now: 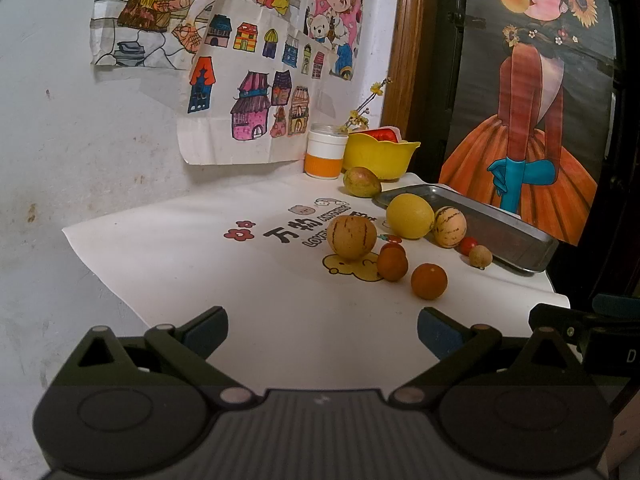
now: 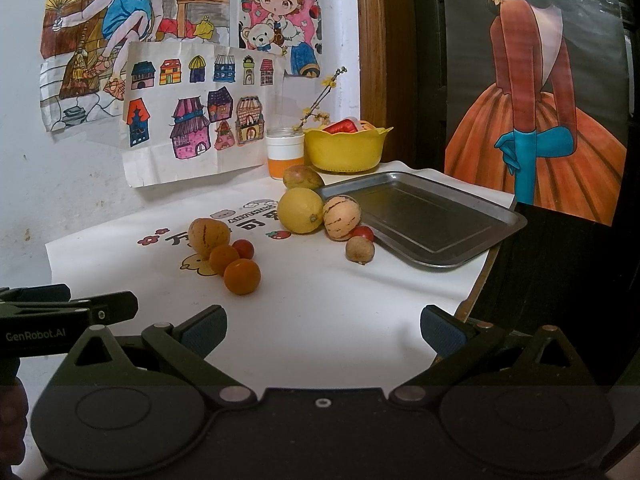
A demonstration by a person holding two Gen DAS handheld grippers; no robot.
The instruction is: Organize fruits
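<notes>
Several fruits lie on a white printed sheet (image 2: 340, 304): a lemon (image 2: 300, 210), two striped pepino melons (image 2: 209, 237) (image 2: 341, 217), two small oranges (image 2: 242, 276) (image 2: 223, 259), two cherry tomatoes (image 2: 243, 248) (image 2: 363, 233), a brown longan (image 2: 360, 249) and a green-red mango (image 2: 302, 177). An empty metal tray (image 2: 424, 220) sits right of them. The left wrist view shows the lemon (image 1: 409, 216), the nearer orange (image 1: 429, 281) and the tray (image 1: 516, 240). My left gripper (image 1: 322, 332) and right gripper (image 2: 323, 330) hover open near the sheet's front, holding nothing.
A yellow bowl (image 2: 346, 148) with red contents and a white-orange jar (image 2: 284, 152) with a flower sprig stand at the back by the wall. Drawings hang on the wall. The table edge drops off right of the tray, beside a dark poster.
</notes>
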